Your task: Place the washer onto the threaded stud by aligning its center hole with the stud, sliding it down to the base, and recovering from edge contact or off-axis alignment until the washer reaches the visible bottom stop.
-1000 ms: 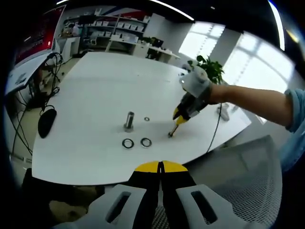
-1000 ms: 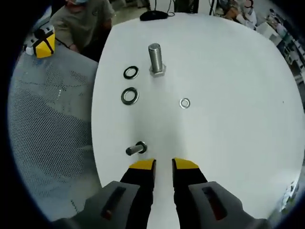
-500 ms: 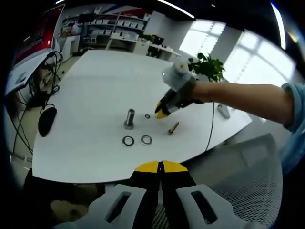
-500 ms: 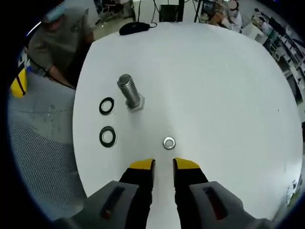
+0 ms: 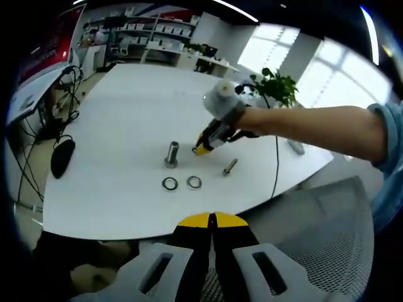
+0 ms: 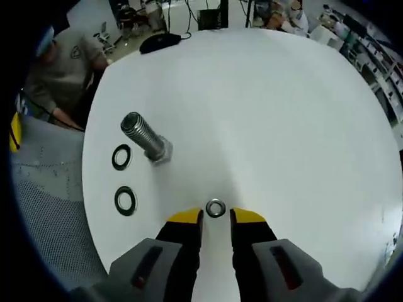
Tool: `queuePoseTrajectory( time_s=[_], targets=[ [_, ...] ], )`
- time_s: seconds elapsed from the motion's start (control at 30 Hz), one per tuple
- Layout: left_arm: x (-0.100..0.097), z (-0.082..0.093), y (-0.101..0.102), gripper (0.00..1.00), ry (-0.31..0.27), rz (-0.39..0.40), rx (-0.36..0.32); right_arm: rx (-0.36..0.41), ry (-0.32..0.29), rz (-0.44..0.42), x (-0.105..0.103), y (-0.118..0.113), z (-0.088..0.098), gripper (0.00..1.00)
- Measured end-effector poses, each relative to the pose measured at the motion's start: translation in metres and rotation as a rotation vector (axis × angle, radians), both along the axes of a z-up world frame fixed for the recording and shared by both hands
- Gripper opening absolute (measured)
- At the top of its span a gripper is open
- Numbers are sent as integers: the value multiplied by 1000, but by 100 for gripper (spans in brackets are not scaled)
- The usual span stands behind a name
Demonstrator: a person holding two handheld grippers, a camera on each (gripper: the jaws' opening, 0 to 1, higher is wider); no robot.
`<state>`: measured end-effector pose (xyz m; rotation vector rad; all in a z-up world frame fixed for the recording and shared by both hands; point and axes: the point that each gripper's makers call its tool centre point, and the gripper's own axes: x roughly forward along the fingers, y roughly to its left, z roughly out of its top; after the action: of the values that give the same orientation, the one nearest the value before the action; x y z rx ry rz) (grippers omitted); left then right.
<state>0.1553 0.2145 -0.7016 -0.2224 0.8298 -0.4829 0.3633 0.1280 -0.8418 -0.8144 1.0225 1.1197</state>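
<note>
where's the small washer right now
In the right gripper view the small washer lies flat on the white table, just ahead of the right gripper, between its open tips and nearer than the upright threaded stud.

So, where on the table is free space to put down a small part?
The table is bare on the wide side away from the stud, out to the mouse. It is crowded near the stud: two washers lie beside it, the small washer sits at the right gripper fingers, and a bolt lies nearby.
</note>
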Motion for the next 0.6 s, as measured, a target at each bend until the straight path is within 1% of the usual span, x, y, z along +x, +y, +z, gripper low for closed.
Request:
queuePoseTrajectory(
  time_s=[0.1, 0.17, 0.2, 0.3, 0.4, 0.5, 0.6],
  targets=[
    [0, 0, 0, 0, 0, 0, 0, -2, 2, 15, -4, 3, 0, 19],
    [-1, 0, 0, 0, 3, -1, 1, -1, 3, 16, -5, 4, 0, 15],
    [-1, -1, 0, 0, 4, -2, 2, -15, -14, 41, -6, 3, 0, 15],
    [-1, -1, -1, 0, 6, -3, 3, -15, -26, 58, -8, 4, 0, 14],
    [-2, -1, -1, 0, 6, -4, 3, -13, -20, 42, -9, 2, 0, 14],
    [-1, -1, -1, 0, 5, -5, 4, -16, -19, 37, -13, -5, 1, 14],
    [-1, -1, -1, 0, 2, -7, 3, -5, -14, 37, -18, -8, 7, 14]
  ],
)
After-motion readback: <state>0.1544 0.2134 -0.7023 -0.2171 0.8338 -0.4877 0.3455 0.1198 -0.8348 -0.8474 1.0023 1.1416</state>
